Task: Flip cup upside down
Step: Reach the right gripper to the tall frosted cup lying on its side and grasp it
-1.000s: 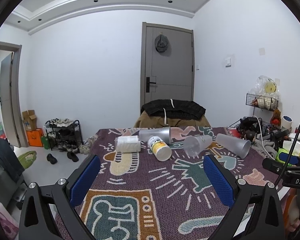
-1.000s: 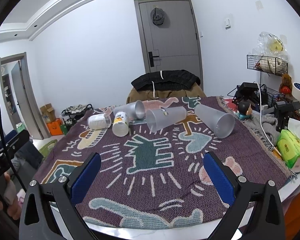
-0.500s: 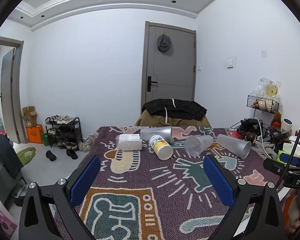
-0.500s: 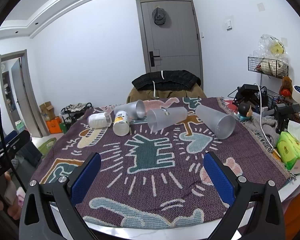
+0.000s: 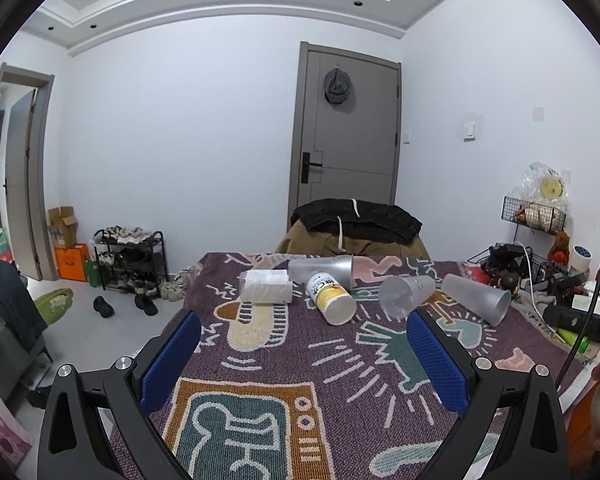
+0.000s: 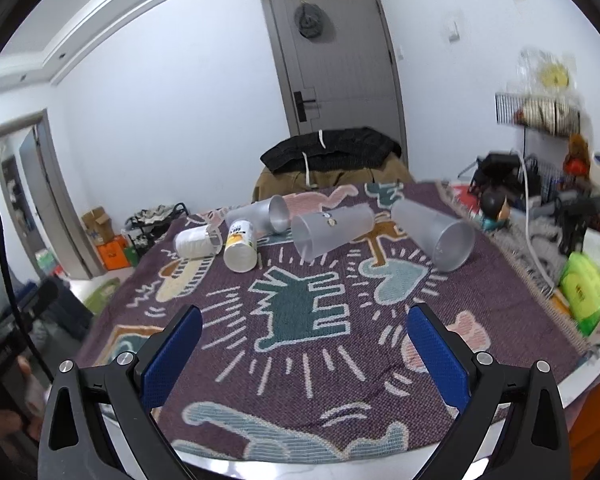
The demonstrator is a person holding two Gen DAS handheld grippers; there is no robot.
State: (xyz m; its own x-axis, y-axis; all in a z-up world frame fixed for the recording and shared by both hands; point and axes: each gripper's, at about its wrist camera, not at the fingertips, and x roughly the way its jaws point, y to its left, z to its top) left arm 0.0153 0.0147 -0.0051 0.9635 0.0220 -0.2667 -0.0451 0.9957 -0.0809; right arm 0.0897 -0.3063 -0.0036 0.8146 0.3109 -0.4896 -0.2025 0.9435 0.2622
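Note:
Several cups lie on their sides on a purple patterned cloth [image 6: 300,344]. A frosted cup [image 6: 434,235] lies at the right, a frosted cup with a sticker [image 6: 332,230] in the middle, a grey cup [image 6: 260,216] behind, a yellow-labelled cup [image 6: 240,246] and a white ribbed cup [image 6: 196,242] at the left. The same cups show in the left wrist view: frosted [image 5: 476,298], [image 5: 406,294], grey [image 5: 320,270], yellow-labelled [image 5: 332,298], white [image 5: 266,286]. My left gripper [image 5: 300,360] and right gripper [image 6: 304,356] are open, empty, short of the cups.
A chair with a dark jacket [image 6: 328,152] stands behind the table. Clutter, cables and a green packet [image 6: 588,288] sit along the right edge. A shoe rack [image 5: 130,256] stands on the floor at the left. The table's front edge [image 6: 300,466] is near.
The right wrist view has moved closer to the cups and tilted slightly. The left wrist view has risen a little. Both grippers stay open and the cups have not moved.

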